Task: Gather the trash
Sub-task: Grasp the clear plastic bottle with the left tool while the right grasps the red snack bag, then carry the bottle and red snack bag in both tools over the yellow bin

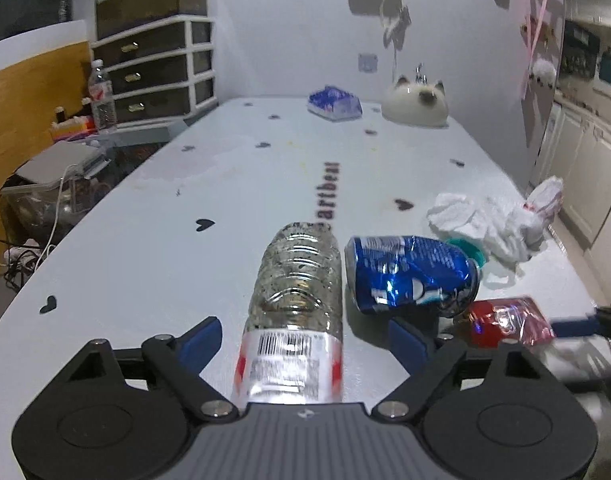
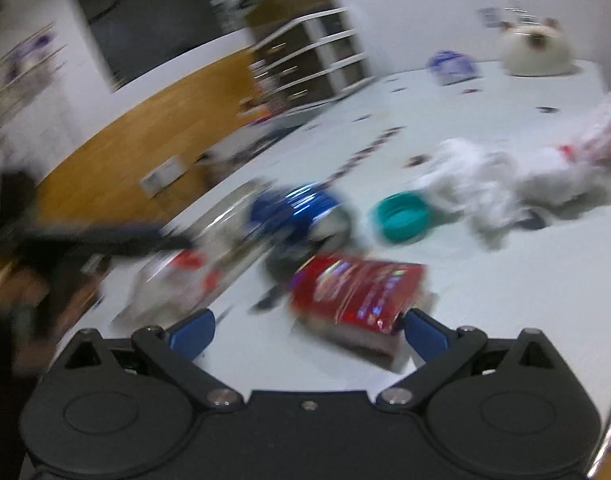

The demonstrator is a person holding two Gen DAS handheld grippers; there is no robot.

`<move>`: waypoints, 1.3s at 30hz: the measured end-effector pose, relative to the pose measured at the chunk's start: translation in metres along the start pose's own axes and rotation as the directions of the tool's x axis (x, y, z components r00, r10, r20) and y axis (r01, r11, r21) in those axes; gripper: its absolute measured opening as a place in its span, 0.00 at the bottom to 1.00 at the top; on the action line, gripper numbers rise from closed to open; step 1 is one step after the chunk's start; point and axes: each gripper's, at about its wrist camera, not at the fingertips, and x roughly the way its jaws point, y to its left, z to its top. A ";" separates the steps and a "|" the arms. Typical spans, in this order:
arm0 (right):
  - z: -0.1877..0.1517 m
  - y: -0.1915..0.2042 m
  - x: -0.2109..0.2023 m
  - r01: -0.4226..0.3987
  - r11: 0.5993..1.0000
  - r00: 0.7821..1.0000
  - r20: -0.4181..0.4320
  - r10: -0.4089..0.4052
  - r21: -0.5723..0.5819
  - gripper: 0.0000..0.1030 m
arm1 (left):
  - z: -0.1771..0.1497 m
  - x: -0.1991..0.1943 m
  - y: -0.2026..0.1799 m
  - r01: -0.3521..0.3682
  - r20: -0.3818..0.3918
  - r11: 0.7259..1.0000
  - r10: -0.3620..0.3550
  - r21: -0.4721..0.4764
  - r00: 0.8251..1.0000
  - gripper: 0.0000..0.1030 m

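Left wrist view: left tongs [image 1: 305, 340] spread around bottle [image 1: 295, 304], untouched; closing may knock can [image 1: 411, 274] at 3 o'clock. Right tongs [image 2: 307, 330] spread, empty.

**Shiny trash on a matt table**

The clear plastic bottle [image 1: 295, 304] looked glossy and ribbed. The blue can [image 1: 411, 274] was dented, shiny metal. The red wrapper [image 2: 357, 292] gleamed like foil. White tissues [image 1: 485, 220] looked soft, crumpled. The table [image 1: 145, 248] was smooth, matt.

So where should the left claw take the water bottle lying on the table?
Grip the bottle across its labelled lower body, coming in along its length from the near end as the open left claw already straddles it. It lies on its side pointing away, with the crushed can close on its right.
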 end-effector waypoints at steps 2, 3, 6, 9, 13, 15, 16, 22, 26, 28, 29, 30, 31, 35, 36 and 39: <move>-0.009 0.020 -0.002 -0.062 0.994 0.997 -0.042 0.058 -0.090 0.99 | 0.004 0.009 -0.001 -0.002 -0.034 1.000 0.002 0.021 0.999 0.82; -0.012 0.028 -0.004 -0.071 0.988 0.996 -0.056 0.064 -0.133 0.99 | 0.005 0.013 -0.001 -0.001 -0.050 0.999 0.003 0.035 0.999 0.81; -0.014 0.043 -0.006 0.010 0.968 0.999 -0.035 -0.019 -0.250 0.98 | 0.008 0.023 -0.002 -0.007 -0.087 0.998 0.012 0.062 0.996 0.80; -0.001 0.038 -0.001 0.101 0.952 0.995 0.005 -0.104 -0.290 0.97 | 0.009 0.030 -0.001 -0.005 -0.118 0.998 0.013 0.066 0.993 0.73; 0.019 0.019 0.017 0.120 0.945 0.991 -0.015 -0.131 -0.305 0.95 | 0.007 0.033 -0.002 -0.005 -0.144 0.998 0.015 0.069 0.990 0.69; 0.024 0.015 0.027 0.097 0.935 0.992 -0.042 -0.118 -0.340 0.95 | 0.005 0.033 -0.002 -0.011 -0.153 0.998 0.021 0.066 0.988 0.67; 0.026 0.013 0.033 0.078 0.931 0.992 -0.065 -0.108 -0.357 0.95 | 0.004 0.033 -0.001 -0.014 -0.157 0.998 0.024 0.061 0.987 0.64; 0.028 0.008 0.058 0.078 0.922 0.978 -0.150 -0.145 -0.380 0.83 | -0.005 0.024 0.001 -0.028 -0.152 0.999 0.033 0.032 0.988 0.61; 0.026 0.013 0.054 0.096 0.942 0.981 -0.129 -0.144 -0.323 0.60 | -0.014 0.012 -0.001 -0.043 -0.122 0.999 0.043 0.005 0.992 0.60; 0.023 0.017 0.050 0.135 0.951 0.979 -0.112 -0.172 -0.277 0.54 | -0.019 0.003 -0.003 -0.055 -0.093 0.998 0.054 -0.009 0.994 0.60; 0.020 0.019 0.047 0.142 0.957 0.979 -0.106 -0.173 -0.255 0.53 | -0.022 -0.001 -0.006 -0.057 -0.080 0.998 0.056 -0.017 0.995 0.60; 0.017 0.020 0.044 0.144 0.961 0.980 -0.102 -0.172 -0.236 0.53 | -0.023 -0.005 -0.008 -0.057 -0.071 0.998 0.055 -0.024 0.996 0.60; 0.014 0.023 0.040 0.152 0.965 0.980 -0.094 -0.175 -0.215 0.53 | -0.026 -0.010 -0.011 -0.055 -0.060 0.998 0.053 -0.032 0.997 0.60; 0.000 0.034 0.021 0.182 0.969 0.980 -0.056 -0.193 -0.165 0.52 | -0.036 -0.031 -0.023 -0.045 -0.020 0.998 0.044 -0.046 0.999 0.60; -0.003 0.036 0.017 0.187 0.970 0.980 -0.046 -0.196 -0.154 0.51 | -0.039 -0.036 -0.027 -0.041 -0.011 0.998 0.041 -0.049 0.999 0.60; -0.011 0.044 -0.001 0.219 0.967 0.975 0.000 -0.221 -0.130 0.51 | -0.046 -0.052 -0.037 -0.040 0.020 0.998 0.041 -0.054 0.999 0.60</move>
